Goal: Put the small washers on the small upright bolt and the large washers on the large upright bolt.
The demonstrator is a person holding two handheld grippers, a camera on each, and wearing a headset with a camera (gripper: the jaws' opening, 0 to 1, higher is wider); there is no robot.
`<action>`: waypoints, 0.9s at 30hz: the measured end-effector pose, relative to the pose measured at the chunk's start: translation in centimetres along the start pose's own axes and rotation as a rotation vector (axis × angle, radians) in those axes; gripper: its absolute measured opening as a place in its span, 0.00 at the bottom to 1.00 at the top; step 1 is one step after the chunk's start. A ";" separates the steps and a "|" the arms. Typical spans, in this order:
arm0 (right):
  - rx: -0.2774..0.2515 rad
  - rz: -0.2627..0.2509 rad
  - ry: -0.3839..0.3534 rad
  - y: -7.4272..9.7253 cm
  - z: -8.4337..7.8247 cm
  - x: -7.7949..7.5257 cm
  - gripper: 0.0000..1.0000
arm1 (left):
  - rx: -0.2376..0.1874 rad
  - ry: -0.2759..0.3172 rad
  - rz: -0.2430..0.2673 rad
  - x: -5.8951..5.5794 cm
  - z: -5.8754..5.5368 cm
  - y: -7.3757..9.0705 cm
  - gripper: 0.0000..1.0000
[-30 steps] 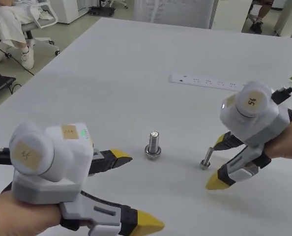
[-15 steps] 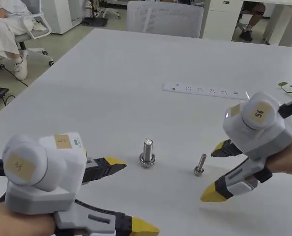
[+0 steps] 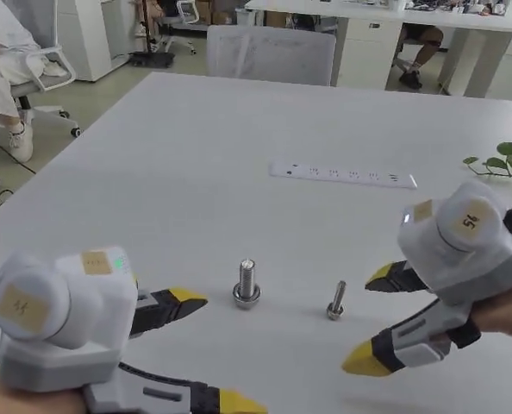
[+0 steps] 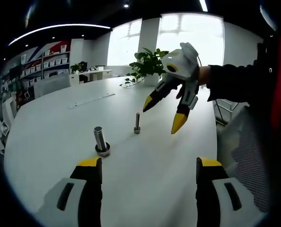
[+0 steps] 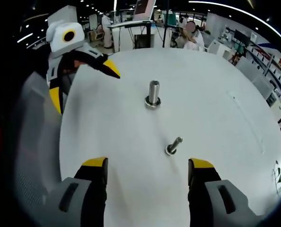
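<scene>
There are two upright bolts on the one bench [image 3: 196, 172]: one large bolt [image 3: 246, 284] and one small bolt [image 3: 336, 300]. The washers at their bases are too small to count. There are two grippers, one left gripper [image 3: 220, 351] and one right gripper [image 3: 366, 319], each with two yellow-tipped jaws, plus one power strip [image 3: 342, 174] and one plant [image 3: 500, 160].

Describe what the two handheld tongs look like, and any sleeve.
The left tongs and right tongs share white-grey housings, black arms with yellow tips, and a round cap bearing a tan handwritten sticker. A green light glows on the left housing. A dark sleeve covers the right-hand wrist.
</scene>
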State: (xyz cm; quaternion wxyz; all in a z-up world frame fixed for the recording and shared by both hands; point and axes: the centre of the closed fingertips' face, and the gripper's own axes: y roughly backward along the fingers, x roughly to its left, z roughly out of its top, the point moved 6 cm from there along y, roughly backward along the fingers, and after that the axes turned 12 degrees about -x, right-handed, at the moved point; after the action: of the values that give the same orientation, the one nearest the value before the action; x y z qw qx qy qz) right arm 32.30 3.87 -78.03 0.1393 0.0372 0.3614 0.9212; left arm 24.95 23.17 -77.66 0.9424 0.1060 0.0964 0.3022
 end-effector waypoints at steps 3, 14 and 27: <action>-0.017 -0.019 -0.009 0.5 -0.1 0.4 0.71 | -0.003 0.000 0.001 0.0 0.0 0.1 0.82; -0.104 -0.086 -0.063 2.7 -0.6 2.3 0.72 | -0.022 -0.011 0.009 -0.1 0.5 0.5 0.82; -0.179 -0.187 -0.085 4.3 -0.8 4.5 0.76 | -0.039 -0.020 0.024 -0.3 0.9 1.4 0.82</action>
State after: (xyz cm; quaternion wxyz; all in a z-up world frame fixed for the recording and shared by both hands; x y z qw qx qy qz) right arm 26.85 1.57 -75.84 0.2426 0.0296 0.2735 0.9303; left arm 24.16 23.97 -76.39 0.9416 0.0915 0.0798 0.3140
